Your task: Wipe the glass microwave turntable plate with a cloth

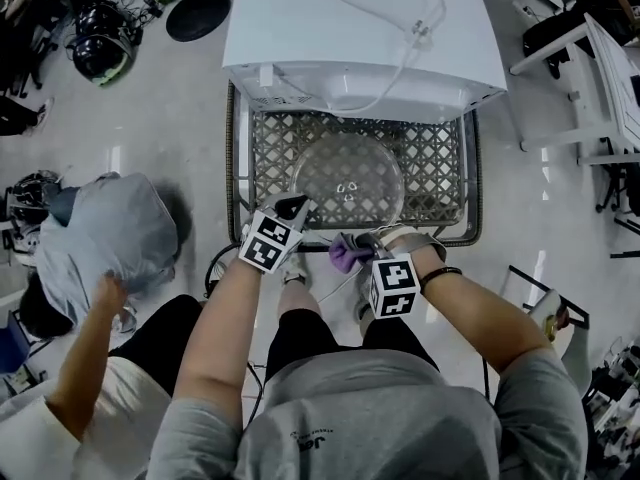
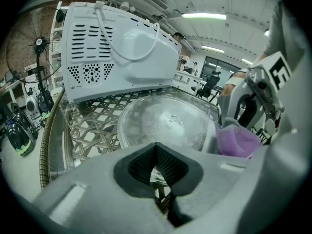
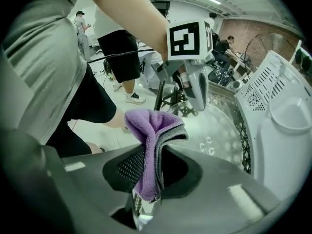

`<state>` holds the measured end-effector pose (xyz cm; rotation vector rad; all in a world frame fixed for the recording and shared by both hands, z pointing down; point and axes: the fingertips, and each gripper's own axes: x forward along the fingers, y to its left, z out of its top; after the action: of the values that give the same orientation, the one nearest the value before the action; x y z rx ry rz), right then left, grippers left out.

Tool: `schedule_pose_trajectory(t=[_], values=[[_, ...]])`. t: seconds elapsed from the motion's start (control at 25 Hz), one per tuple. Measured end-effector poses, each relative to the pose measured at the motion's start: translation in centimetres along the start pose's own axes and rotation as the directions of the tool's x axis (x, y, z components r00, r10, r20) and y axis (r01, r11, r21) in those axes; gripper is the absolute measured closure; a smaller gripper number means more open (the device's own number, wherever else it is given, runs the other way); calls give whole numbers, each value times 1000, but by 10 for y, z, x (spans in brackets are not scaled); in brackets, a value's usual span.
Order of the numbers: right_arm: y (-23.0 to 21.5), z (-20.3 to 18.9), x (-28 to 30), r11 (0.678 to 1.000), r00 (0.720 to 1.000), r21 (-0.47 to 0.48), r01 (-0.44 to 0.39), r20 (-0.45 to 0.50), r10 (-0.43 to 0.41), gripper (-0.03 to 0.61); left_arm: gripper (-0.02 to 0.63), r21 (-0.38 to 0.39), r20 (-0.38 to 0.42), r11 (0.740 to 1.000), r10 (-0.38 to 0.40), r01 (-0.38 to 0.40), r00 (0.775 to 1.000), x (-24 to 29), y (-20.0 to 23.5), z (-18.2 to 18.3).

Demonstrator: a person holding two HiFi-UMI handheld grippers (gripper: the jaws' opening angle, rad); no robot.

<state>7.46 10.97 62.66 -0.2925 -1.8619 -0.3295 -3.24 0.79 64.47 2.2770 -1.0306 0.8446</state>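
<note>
The round glass turntable plate point(image 1: 350, 173) lies flat on a wire lattice stand point(image 1: 440, 158), just in front of a white microwave point(image 1: 360, 28). My left gripper point(image 1: 295, 206) is at the plate's near-left rim. In the left gripper view its pads meet at the tip point(image 2: 156, 147), and the plate point(image 2: 165, 118) spreads out beyond them. My right gripper point(image 1: 352, 248) hangs just off the plate's near edge, shut on a folded purple cloth point(image 1: 348, 255). The right gripper view shows the cloth point(image 3: 151, 126) sticking up between the jaws point(image 3: 156, 150), with the plate point(image 3: 214, 130) to their right.
The microwave's back with its white cord point(image 2: 122, 48) looms over the far side of the stand. A person in grey point(image 1: 100, 228) crouches on the floor to the left. A white rack point(image 1: 600, 88) stands at the right, and a black round base point(image 1: 212, 13) at the back left.
</note>
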Motion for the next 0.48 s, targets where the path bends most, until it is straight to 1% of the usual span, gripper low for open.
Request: schedule_pose_trajectory(t=[0.2, 0.28, 0.36, 0.48], values=[[-1, -56, -18, 998, 996, 64, 12, -86, -7, 488, 615, 5, -2, 1000, -7, 7, 1000, -1, 0, 0], [-3, -73, -21, 996, 993, 91, 24, -113, -14, 488, 615, 10, -2, 1000, -8, 8, 1000, 0, 1, 0], [-5, -78, -21, 994, 992, 105, 32, -123, -19, 488, 615, 13, -3, 1000, -10, 10, 1000, 0, 2, 0], [-3, -76, -22, 994, 993, 107, 22, -120, -9, 488, 615, 6, -5, 1000, -10, 10, 1000, 0, 0, -1]])
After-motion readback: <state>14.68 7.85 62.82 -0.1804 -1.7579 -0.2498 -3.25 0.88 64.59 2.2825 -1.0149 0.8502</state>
